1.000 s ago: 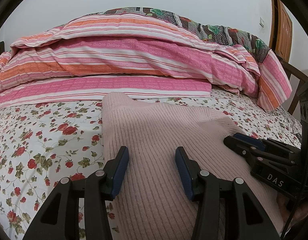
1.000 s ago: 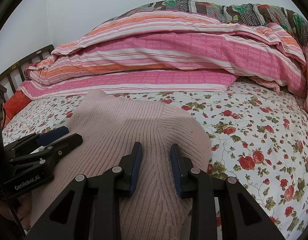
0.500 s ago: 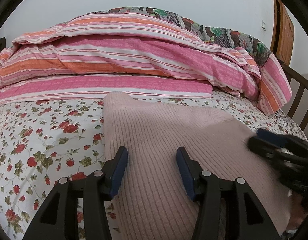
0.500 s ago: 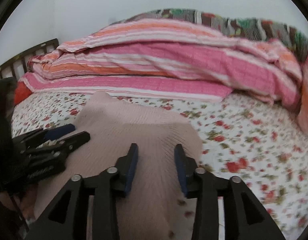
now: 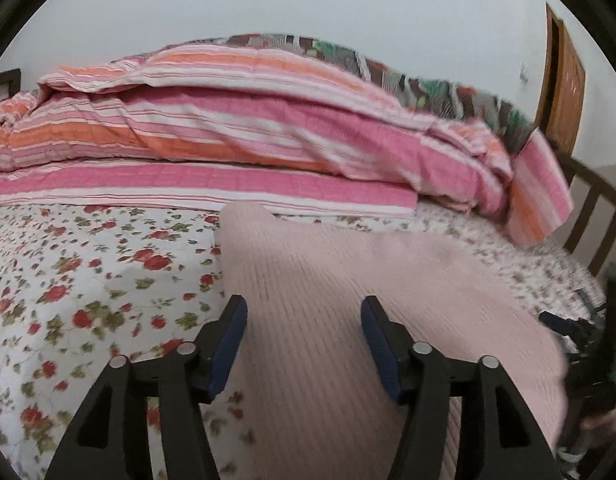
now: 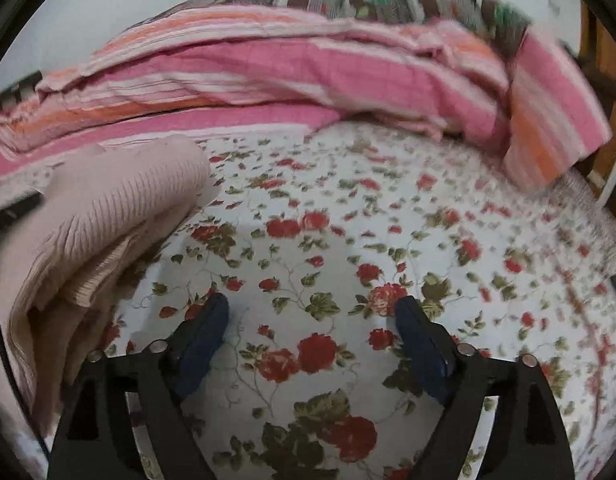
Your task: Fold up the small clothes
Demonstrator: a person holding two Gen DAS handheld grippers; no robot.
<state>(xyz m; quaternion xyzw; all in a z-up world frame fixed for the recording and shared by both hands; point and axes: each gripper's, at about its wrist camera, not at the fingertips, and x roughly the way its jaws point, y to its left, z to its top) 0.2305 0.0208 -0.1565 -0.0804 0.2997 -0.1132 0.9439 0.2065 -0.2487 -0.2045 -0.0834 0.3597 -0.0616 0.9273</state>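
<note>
A pale pink ribbed knit sweater (image 5: 347,300) lies folded on the floral bed sheet (image 5: 88,288). My left gripper (image 5: 304,312) is open and empty, its jaws apart just above the sweater's near left part. My right gripper (image 6: 311,312) is open and empty over bare sheet (image 6: 347,240), to the right of the sweater (image 6: 108,216), which shows its stacked folded layers at the left of the right wrist view. The right gripper's dark body (image 5: 575,332) shows at the far right edge of the left wrist view, blurred.
A pile of pink, orange and white striped quilts (image 5: 228,136) lies across the back of the bed, with a dark patterned blanket (image 5: 427,84) behind it. A wooden bed rail (image 5: 599,216) and a wooden door (image 5: 563,80) stand at the right.
My right gripper has opened wider and swung right off the sweater to bare sheet. My left gripper has stayed open over the sweater, with the view shifted slightly.
</note>
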